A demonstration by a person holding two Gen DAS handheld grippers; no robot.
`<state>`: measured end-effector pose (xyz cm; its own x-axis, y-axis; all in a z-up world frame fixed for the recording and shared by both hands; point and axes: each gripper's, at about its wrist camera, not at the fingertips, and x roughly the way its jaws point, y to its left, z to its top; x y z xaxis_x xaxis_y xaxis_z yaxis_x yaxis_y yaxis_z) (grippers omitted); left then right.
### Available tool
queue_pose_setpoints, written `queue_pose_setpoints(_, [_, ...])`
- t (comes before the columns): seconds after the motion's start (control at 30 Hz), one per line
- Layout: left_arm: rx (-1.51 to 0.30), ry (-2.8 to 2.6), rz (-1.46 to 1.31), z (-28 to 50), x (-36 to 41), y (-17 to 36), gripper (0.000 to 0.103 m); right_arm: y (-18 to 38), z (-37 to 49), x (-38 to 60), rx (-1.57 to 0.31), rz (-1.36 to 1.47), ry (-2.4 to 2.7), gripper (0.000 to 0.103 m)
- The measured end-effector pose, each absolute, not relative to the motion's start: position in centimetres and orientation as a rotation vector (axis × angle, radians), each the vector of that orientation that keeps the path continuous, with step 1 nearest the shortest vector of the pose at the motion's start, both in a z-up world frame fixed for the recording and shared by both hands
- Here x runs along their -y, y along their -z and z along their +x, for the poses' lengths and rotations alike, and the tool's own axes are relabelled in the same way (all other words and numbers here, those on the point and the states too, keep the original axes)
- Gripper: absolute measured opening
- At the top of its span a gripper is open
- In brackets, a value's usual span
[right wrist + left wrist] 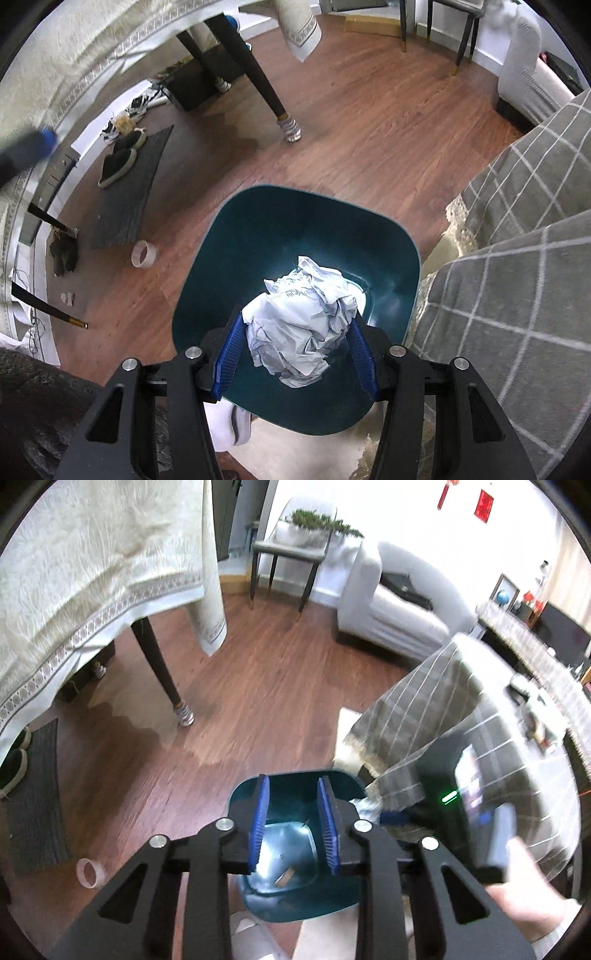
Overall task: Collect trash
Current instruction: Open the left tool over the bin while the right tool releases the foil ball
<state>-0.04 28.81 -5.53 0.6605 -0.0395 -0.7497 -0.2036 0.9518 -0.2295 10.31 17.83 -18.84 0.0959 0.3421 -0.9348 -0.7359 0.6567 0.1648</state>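
A teal bin (pixel 258 229) stands on the wooden floor below both grippers. My right gripper (pixel 298 317) hangs over the bin's mouth, shut on a crumpled ball of white paper (pixel 303 332) that its blue pads squeeze from both sides. In the left wrist view my left gripper (pixel 293 781) is above the same bin (pixel 295 904), its pads apart with nothing between them. A small scrap (pixel 284 877) lies on the bin's bottom. The right gripper's blue pad (pixel 391 818) and a bit of the paper (pixel 365 805) show at the bin's right edge.
A roll of tape (pixel 144 253) and a small pale scrap (pixel 67 297) lie on the floor left of the bin. A dark table leg (pixel 269 92) and a mat with slippers (pixel 125 184) stand farther back. Grey checked cloth (pixel 517 258) hangs close on the right.
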Motion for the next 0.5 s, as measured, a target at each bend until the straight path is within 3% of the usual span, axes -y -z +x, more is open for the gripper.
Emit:
queue_pose_setpoints(0.27, [-0.777,-0.082,-0.274,-0.8,-28.0,2.7,0.025,21.0,9.6,-18.1,-1.264,-0.461,-0.815,0.056])
queue_pose_setpoints(0.43, [-0.735,-0.078,-0.277,-1.1,-28.0,1.2,0.025,21.8,9.3,-18.1,-1.276,-0.486,-0.802,0.062])
queue_pose_setpoints(0.5, [-0.725,-0.078,-0.284,-1.2,-28.1,0.8,0.025,21.5,9.1,-18.0,-1.265,-0.487,-0.808,0.07])
